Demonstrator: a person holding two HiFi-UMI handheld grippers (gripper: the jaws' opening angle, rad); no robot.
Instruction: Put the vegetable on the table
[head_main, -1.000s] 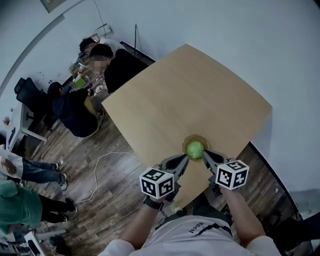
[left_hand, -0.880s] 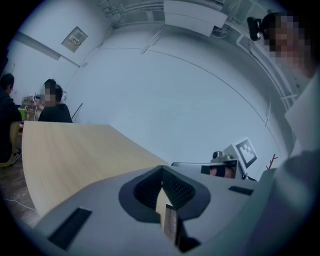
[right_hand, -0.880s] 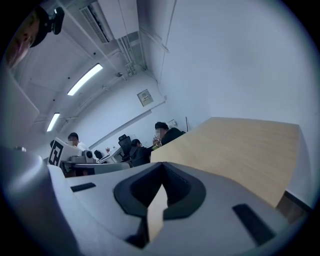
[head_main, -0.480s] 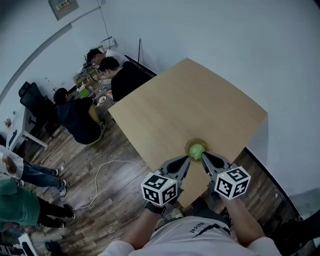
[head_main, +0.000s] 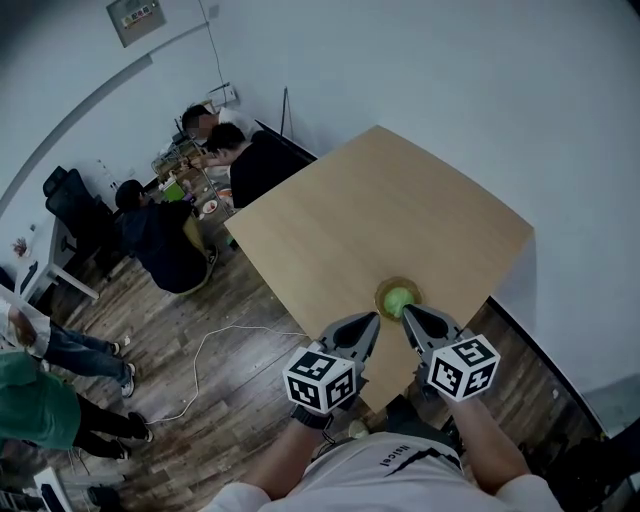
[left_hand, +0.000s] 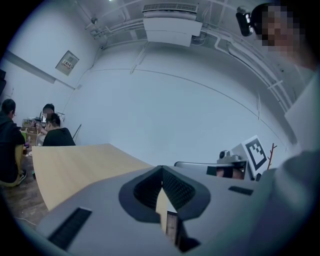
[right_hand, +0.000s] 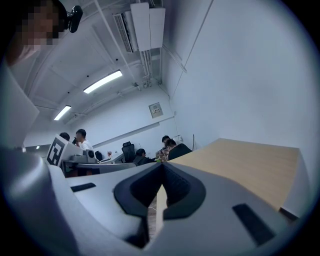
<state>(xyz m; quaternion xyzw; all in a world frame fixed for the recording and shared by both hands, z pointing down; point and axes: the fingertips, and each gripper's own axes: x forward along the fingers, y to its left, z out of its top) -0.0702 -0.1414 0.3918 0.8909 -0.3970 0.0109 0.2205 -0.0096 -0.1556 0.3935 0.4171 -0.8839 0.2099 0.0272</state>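
The table (head_main: 380, 210) carries a small dish (head_main: 383, 290). The left gripper (head_main: 372, 320) and right gripper (head_main: 408, 313) hang just beside the dish, fingers of each pressed together on nothing. The green vegetable (head_main: 398, 298) sits inside the dish, not on bare tabletop. In my judgement the transfer remains outstanding.

the head view looks steeply down on the table (head_main: 380, 210), which both gripper views see low from its near edge.
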